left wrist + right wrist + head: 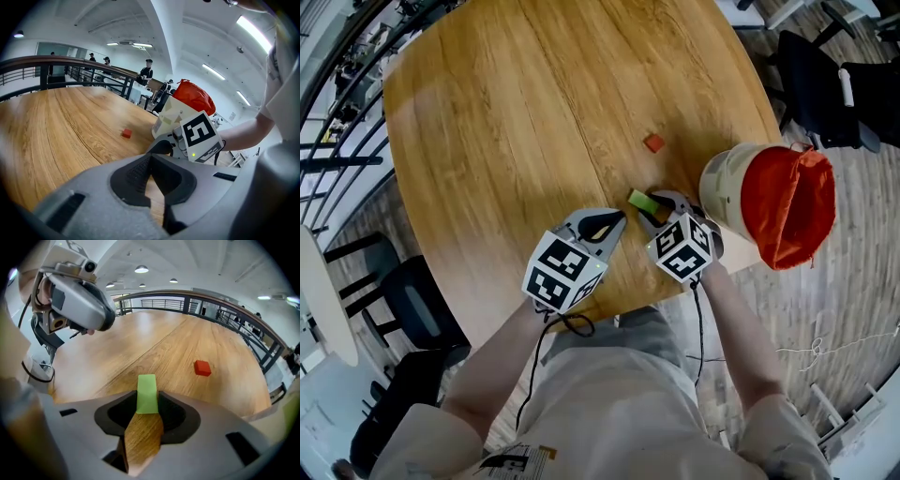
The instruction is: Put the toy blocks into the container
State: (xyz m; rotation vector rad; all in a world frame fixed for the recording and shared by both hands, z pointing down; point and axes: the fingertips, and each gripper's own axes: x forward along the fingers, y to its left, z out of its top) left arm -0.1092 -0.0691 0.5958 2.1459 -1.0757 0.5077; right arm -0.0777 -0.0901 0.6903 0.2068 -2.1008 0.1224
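Handling looked easy: the green block (146, 393), by the table's (534, 94) near edge, seemed light and stiff, best pinched across its long flat sides, which the right gripper's (147, 405) spread jaws straddled.

**Head view:** set high above the round pale-wood table (534, 103), facing steeply down. It takes in most of the top (the person's own arms (741, 328) included).

**Left gripper view:** low and close to the tabletop, looking out along its jaws across the boards.

**Right gripper view:** equally close, looking over the table to the far railing (206, 303).

**Shared:** the small red cube block (202, 368) appears in all three views. The white tub with orange-red bag liner (769, 202) appears in the head and left gripper views only.
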